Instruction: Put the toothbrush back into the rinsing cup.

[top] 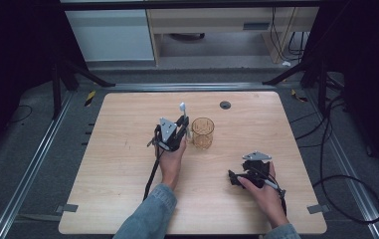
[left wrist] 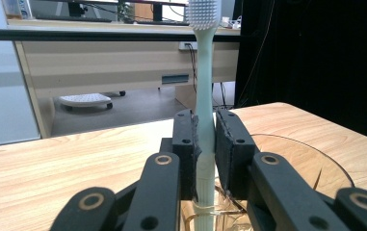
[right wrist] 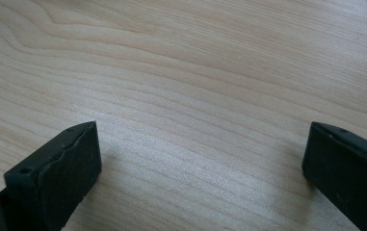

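Note:
A pale green toothbrush (left wrist: 204,96) stands upright with its white bristle head at the top, and my left gripper (left wrist: 206,144) is shut on its handle. In the high view the left gripper (top: 183,125) holds the toothbrush (top: 182,108) just left of a clear amber glass cup (top: 203,133). The cup's rim (left wrist: 311,154) curves right below and behind the jaws. My right gripper (top: 233,178) rests low at the table's front right, its jaws wide open over bare wood (right wrist: 200,125) with nothing between them.
The wooden table (top: 127,164) has a small dark grommet (top: 225,104) near its far edge. Cables trail off the right side onto the floor (top: 341,189). A desk and cabinets (top: 217,25) stand beyond the table.

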The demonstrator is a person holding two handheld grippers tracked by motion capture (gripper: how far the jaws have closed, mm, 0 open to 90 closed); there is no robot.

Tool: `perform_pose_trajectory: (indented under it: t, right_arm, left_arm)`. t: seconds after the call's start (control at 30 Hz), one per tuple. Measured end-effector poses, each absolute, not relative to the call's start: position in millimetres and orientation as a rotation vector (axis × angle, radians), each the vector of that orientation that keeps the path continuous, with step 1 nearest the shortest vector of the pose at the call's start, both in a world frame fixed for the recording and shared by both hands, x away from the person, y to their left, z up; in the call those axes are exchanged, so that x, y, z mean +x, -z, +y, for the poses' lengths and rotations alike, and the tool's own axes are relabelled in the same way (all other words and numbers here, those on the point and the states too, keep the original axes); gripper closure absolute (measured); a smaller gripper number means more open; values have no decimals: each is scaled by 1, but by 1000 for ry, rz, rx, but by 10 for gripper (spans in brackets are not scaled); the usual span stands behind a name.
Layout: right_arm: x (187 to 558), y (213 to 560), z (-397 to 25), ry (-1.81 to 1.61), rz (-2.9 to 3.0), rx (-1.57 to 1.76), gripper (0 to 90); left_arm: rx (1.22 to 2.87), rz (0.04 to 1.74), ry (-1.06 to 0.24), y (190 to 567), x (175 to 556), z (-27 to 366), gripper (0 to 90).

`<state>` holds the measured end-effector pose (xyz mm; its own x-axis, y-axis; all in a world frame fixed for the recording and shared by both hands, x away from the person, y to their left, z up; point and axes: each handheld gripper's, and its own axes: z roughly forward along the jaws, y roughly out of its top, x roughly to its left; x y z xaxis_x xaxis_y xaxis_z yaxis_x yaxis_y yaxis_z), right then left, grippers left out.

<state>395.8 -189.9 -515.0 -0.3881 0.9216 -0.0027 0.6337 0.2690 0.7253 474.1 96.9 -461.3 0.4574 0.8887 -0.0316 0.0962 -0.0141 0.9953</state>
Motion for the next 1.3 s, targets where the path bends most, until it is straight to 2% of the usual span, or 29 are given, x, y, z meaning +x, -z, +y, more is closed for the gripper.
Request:
perform_pose_trajectory:
  t: [1.3]
  right_arm:
    - [396, 515, -190, -907, 2119, 1402, 4]
  left_arm:
    - [1529, 943, -784, 468, 478, 94, 781]
